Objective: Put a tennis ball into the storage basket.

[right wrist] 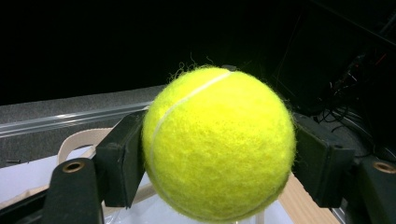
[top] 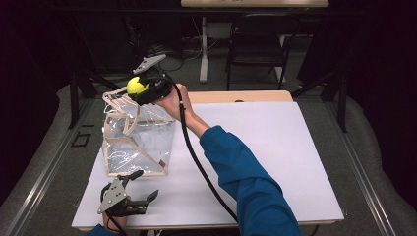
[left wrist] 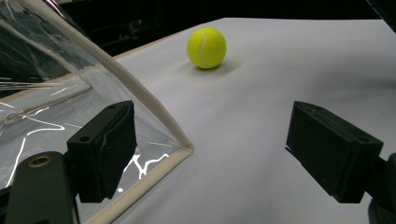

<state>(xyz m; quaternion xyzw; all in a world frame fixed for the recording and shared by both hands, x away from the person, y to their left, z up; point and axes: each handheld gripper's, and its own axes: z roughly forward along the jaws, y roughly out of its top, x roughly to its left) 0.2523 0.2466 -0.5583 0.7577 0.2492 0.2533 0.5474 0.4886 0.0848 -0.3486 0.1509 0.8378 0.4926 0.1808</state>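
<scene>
A yellow tennis ball (top: 136, 85) (right wrist: 219, 144) is clamped between the jaws of my right gripper (top: 139, 88), which hangs over the open top of a clear plastic bag (top: 137, 142) with cream trim. The bag stands on the left part of the white table top (top: 275, 147). My left gripper (top: 147, 184) (left wrist: 210, 154) rests low at the front left, just in front of the bag's near corner (left wrist: 184, 147). It is open, with nothing between its pads. A second tennis ball (left wrist: 206, 47) lies on the white surface farther off in the left gripper view.
A black cable (top: 201, 167) trails from the right gripper along the blue sleeve (top: 246, 177). A wooden strip (top: 236, 97) edges the table's far side. Beyond it stand a dark chair (top: 260, 44) and a white table leg (top: 203, 49). Grey floor surrounds the table.
</scene>
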